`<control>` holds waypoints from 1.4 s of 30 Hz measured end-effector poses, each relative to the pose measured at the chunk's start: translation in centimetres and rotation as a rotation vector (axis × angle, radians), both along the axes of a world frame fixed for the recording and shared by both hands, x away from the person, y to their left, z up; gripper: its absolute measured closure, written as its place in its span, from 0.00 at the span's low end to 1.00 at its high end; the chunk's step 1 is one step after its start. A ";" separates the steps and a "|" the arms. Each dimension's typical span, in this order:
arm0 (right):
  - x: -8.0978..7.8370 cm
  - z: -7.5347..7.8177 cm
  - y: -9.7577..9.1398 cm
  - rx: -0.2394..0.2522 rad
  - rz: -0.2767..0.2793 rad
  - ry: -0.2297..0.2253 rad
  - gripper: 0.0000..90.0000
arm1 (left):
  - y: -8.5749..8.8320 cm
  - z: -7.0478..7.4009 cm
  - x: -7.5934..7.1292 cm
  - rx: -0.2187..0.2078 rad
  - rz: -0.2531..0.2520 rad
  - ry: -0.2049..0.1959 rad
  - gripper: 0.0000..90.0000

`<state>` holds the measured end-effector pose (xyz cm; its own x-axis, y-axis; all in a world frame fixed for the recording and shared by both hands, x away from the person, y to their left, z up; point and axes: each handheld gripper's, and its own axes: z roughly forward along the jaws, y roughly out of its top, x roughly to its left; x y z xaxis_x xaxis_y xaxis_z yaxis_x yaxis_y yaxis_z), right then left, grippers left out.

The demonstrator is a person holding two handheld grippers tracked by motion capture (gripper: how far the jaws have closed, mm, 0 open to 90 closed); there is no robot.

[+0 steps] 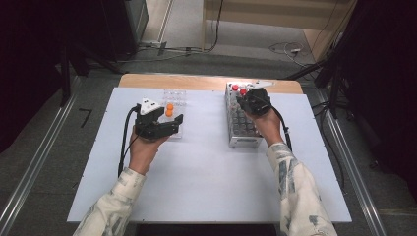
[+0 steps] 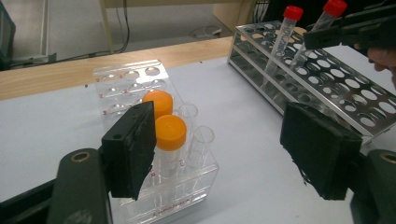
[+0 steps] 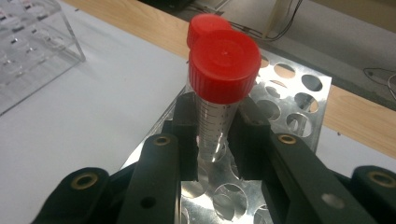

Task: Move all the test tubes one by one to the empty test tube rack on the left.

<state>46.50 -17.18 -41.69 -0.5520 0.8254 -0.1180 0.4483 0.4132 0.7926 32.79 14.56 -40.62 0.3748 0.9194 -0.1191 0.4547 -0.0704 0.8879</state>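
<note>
On the left side of the white table [image 1: 206, 177], the left gripper [image 1: 167, 125] hangs with its jaws spread and nothing between them, just beside the clear plastic rack [image 2: 140, 77]; in the left gripper view one pad overlaps the rack's near corner, though whether it touches I cannot tell. That rack holds two orange-capped tubes [image 2: 170, 132] upright, with uncapped clear tubes [image 2: 200, 140] beside them. Across a bare stretch of table to the right stands the metal rack [image 1: 241, 129], a perforated steel frame with its long side running away from the person. At its far end the right gripper [image 1: 246, 98] pinches the red-capped tube [image 3: 223, 65] by its clear, graduated body, just below the cap; the pads press on either side of it. The tube's long axis stands near upright, tilted slightly, its tapered tip pointing down toward the holes of the metal rack, so I judge that the coming move turns on this axis: lift or lower straight along it, or the tip catches a hole's rim. A second red-capped tube [image 2: 285, 35] stands in the rack just behind the held one, close enough that the caps overlap in the right gripper view, and could be knocked. The right hand is plainly the nearer one; the left sits well apart from this tube.
</note>
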 end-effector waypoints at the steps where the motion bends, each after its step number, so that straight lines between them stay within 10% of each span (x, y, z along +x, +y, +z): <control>1: -0.1 0.2 -0.1 0.002 -0.005 -0.004 0.79 | 0.0 0.0 0.0 0.002 0.002 -0.001 0.29; 22: -4.4 4.8 0.1 0.039 0.067 -0.076 0.79 | 0.2 0.9 -0.8 -0.010 0.011 -0.025 0.25; 42: -10.2 0.8 9.5 -0.022 0.376 0.043 0.79 | -2.1 1.8 -2.2 -0.019 -0.095 -0.050 0.27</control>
